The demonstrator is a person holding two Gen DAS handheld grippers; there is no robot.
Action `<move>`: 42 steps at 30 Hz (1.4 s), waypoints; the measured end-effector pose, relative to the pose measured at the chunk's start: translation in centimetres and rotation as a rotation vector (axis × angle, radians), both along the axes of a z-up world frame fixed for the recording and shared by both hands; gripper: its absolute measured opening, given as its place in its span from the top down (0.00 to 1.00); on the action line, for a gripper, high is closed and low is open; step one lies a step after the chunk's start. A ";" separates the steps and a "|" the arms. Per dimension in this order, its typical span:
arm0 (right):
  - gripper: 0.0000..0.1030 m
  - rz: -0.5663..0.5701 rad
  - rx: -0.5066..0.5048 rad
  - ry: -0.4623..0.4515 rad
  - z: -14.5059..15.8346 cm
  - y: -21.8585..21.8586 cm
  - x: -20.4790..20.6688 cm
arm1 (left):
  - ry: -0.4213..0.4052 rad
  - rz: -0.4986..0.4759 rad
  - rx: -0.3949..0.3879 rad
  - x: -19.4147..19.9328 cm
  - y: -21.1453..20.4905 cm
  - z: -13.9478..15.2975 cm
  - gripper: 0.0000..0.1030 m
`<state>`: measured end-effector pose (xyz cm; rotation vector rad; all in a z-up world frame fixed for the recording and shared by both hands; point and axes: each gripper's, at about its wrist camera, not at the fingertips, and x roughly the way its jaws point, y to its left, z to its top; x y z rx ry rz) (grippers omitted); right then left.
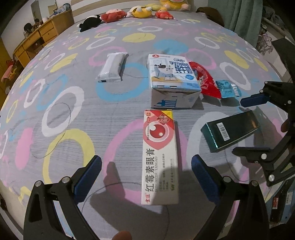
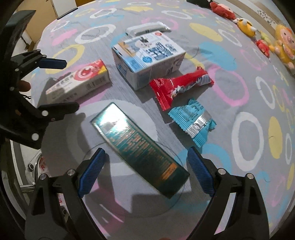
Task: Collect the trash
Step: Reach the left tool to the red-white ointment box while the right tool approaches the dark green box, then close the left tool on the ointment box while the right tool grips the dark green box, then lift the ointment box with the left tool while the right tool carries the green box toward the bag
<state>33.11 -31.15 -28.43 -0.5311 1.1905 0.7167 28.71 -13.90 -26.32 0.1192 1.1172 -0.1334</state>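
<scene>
Trash lies scattered on a bedsheet (image 1: 114,114) printed with coloured rings. Ointment box (image 1: 160,157), white with a red eye emblem, lies flat and lengthwise, its near end between the spread fingers of the left gripper (image 1: 145,173); neither blue pad (image 1: 88,175) touches it. Jaws wide apart, holding nothing.

Dark green box (image 2: 140,147), glossy, with orange print, lies diagonally on the sheet. Its near end sits between the fingers of the right gripper (image 2: 147,169), also wide open and empty; the pads stand clear of the box on both sides. In the left wrist view the same green box (image 1: 229,133) lies to the right of the ointment box, apart from it, with the right gripper (image 1: 247,127) straddling it from the right edge.

Milk carton (image 1: 171,81), blue and white, lies on its side just beyond the ointment box, nearly touching its far end. Red wrapper (image 1: 204,79) lies against the carton's right side; blue wrapper (image 1: 228,88) with a silver band lies just beside the red one, further right. Grey-white packet (image 1: 112,67) lies left of the carton, well apart.

From the right wrist view: ointment box (image 2: 79,81) left, carton (image 2: 147,57) beyond, red wrapper (image 2: 180,85) and blue wrapper (image 2: 193,123) to the right of the green box.

Plush toys (image 1: 136,13) line the far edge of the bed. Wooden desk (image 1: 40,38) stands at far left.
</scene>
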 end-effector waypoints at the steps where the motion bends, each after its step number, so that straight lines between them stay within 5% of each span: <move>1: 0.14 -0.002 0.002 0.008 -0.3 0.0 0.2 | -0.001 0.002 0.002 0.1 0.0 -0.1 0.08; 8: 0.15 -0.014 0.023 0.022 -1.2 -0.4 0.6 | 0.007 0.013 -0.011 0.7 0.4 -1.2 0.08; 13: 0.33 -0.008 0.038 0.033 -1.0 -0.4 0.1 | 0.002 0.016 -0.021 0.8 0.4 -1.3 0.09; 15: 0.59 -0.013 0.050 0.036 -0.6 -0.5 -0.3 | -0.009 0.009 -0.030 0.7 0.3 -1.2 0.30; 16: 0.63 -0.013 0.048 0.030 -0.5 -0.3 -0.5 | -0.026 0.009 -0.027 0.5 0.3 -0.9 0.39; 17: 0.64 -0.013 0.041 0.017 -0.4 -0.1 -0.8 | -0.035 0.010 -0.026 0.4 0.3 -0.7 0.63; 18: 0.65 -0.016 0.030 -0.003 -0.3 0.0 -1.1 | -0.041 0.012 -0.022 0.4 0.2 -0.5 0.68; 42: 0.66 -0.189 0.097 -0.097 3.7 1.0 -4.7 | -0.083 0.001 -0.090 -1.1 2.9 3.5 0.69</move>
